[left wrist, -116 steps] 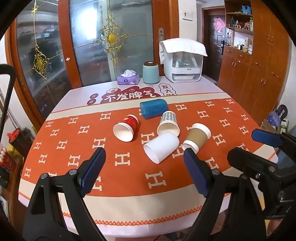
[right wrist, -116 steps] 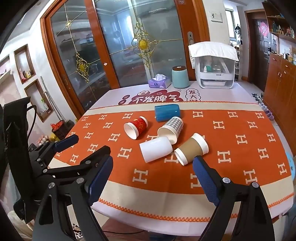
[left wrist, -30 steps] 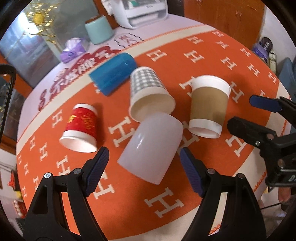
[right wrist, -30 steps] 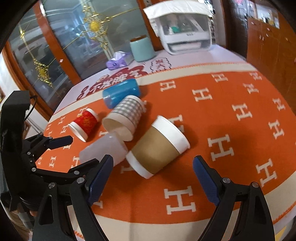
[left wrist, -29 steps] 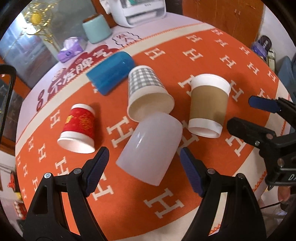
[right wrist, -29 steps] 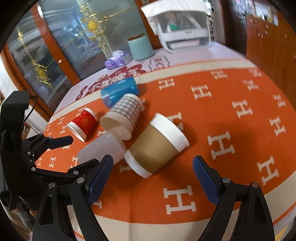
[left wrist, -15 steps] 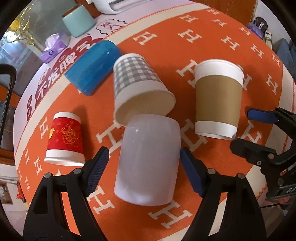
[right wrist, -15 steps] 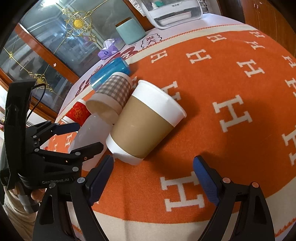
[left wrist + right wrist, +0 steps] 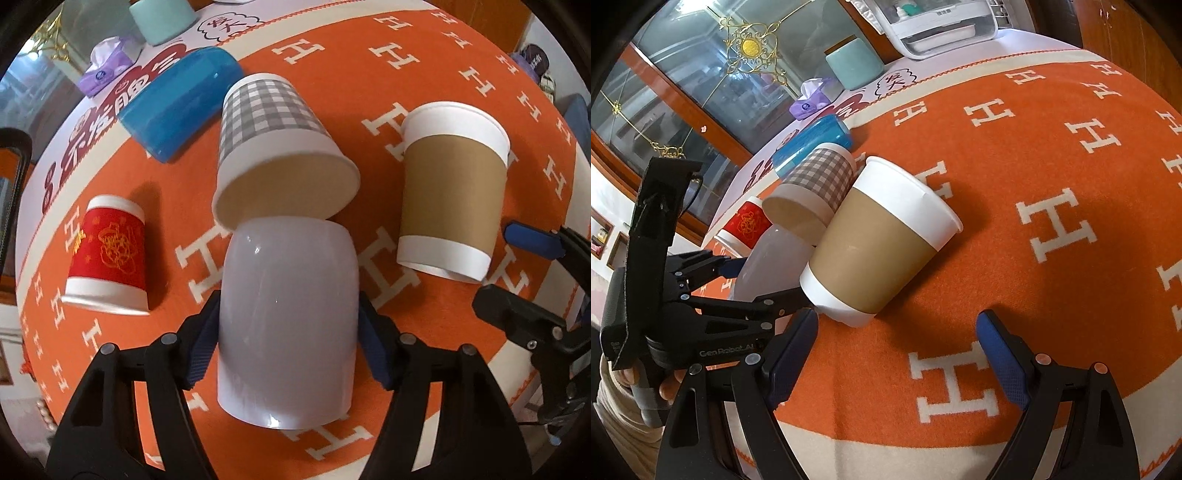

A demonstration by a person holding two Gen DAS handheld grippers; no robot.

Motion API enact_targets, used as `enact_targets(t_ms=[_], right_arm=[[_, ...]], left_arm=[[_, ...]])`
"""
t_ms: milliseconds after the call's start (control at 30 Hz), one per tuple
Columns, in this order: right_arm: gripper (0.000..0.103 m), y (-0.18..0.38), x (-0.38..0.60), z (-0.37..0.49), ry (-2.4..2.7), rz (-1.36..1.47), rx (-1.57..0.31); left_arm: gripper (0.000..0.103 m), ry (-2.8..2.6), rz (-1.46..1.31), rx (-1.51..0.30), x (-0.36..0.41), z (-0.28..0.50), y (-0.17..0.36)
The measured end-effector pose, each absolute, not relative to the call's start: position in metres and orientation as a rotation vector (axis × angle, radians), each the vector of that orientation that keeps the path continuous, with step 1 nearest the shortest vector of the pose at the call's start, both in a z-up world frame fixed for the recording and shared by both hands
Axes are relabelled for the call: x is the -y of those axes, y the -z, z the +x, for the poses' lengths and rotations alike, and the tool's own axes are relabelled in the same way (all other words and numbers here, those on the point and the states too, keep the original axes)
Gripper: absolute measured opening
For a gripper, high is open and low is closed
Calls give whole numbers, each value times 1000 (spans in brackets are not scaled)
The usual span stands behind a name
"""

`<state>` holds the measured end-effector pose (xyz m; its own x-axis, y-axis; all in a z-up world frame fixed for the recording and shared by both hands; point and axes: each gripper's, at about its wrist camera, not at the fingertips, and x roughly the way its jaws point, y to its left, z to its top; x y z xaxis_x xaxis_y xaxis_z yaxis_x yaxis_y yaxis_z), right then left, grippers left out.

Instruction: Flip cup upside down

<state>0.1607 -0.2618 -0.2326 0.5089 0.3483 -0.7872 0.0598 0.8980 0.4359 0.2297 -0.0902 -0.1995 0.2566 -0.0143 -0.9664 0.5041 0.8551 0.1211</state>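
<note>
The left gripper (image 9: 288, 332) seems clamped on the white cup (image 9: 288, 325) lying on the orange tablecloth (image 9: 424, 55), while the right gripper (image 9: 897, 350) gapes empty below the brown cup (image 9: 879, 240).

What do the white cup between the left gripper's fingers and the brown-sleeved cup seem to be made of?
white cup: probably smooth, glossy, slightly translucent plastic; it shows small bright glints and has no rolled rim.
brown-sleeved cup: likely matte paper, with a rolled white rim and a tan band that looks like a kraft sleeve.
The left gripper pads look like ribbed blue rubber.
</note>
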Motion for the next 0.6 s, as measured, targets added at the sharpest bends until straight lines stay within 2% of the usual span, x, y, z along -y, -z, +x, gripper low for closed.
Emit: enact_targets(t_ms=[267, 600], right_arm=[[89, 225, 262, 145, -178, 447, -1026], [89, 209, 258, 104, -179, 448, -986]], left_arm=[[65, 337, 410, -1243, 81, 208, 181], [65, 263, 314, -1222, 48, 137, 161]])
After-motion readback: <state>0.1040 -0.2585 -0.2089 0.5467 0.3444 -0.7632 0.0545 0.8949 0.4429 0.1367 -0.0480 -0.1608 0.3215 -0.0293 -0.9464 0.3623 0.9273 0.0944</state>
